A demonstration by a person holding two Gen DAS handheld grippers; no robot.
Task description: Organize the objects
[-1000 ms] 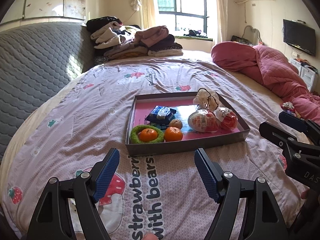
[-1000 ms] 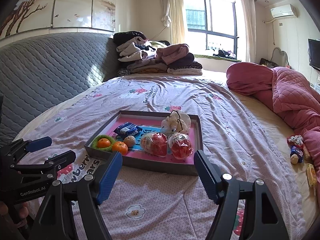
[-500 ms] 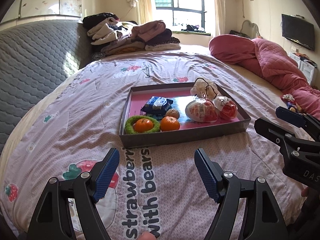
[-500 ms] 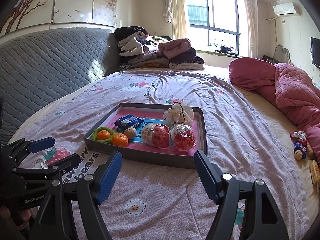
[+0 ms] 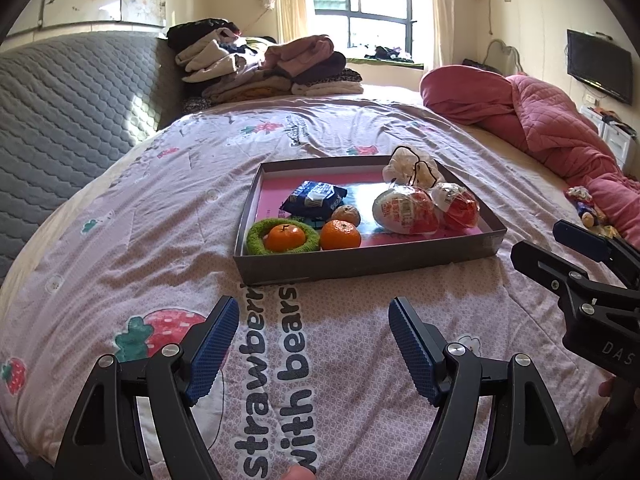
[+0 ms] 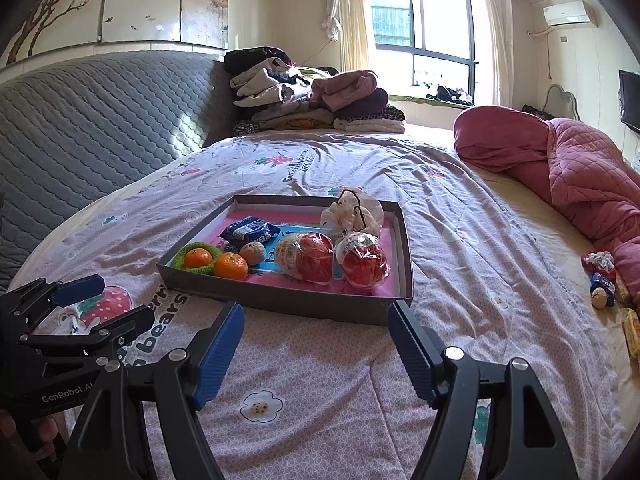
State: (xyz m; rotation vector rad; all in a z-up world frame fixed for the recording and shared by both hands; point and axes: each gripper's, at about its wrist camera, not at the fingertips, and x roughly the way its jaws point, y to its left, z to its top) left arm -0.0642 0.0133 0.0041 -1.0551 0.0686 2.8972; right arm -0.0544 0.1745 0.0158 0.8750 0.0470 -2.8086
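Note:
A shallow grey box tray (image 5: pixel 360 260) with a pink floor lies on the bed. It holds a green knitted ring (image 5: pixel 256 236) around an orange (image 5: pixel 286 238), a second orange (image 5: pixel 340 235), a small brown fruit (image 5: pixel 346 214), a blue snack packet (image 5: pixel 314 196), two wrapped red-and-white eggs (image 5: pixel 404 210) and a white drawstring pouch (image 5: pixel 408 168). The tray also shows in the right wrist view (image 6: pixel 280 300). My left gripper (image 5: pixel 314 338) is open and empty, short of the tray's near wall. My right gripper (image 6: pixel 316 342) is open and empty, just before the tray's near right corner.
The bed has a pink strawberry-print cover (image 5: pixel 160 208). A pink quilt (image 6: pixel 580 168) is heaped at the right, with small wrapped snacks (image 6: pixel 602 280) beside it. Folded clothes (image 6: pixel 312 96) are stacked at the far end. A grey padded headboard (image 6: pixel 100 120) runs along the left.
Both grippers have moved forward and a little lower toward the tray, which now looks larger and nearer. Both stay open and empty.

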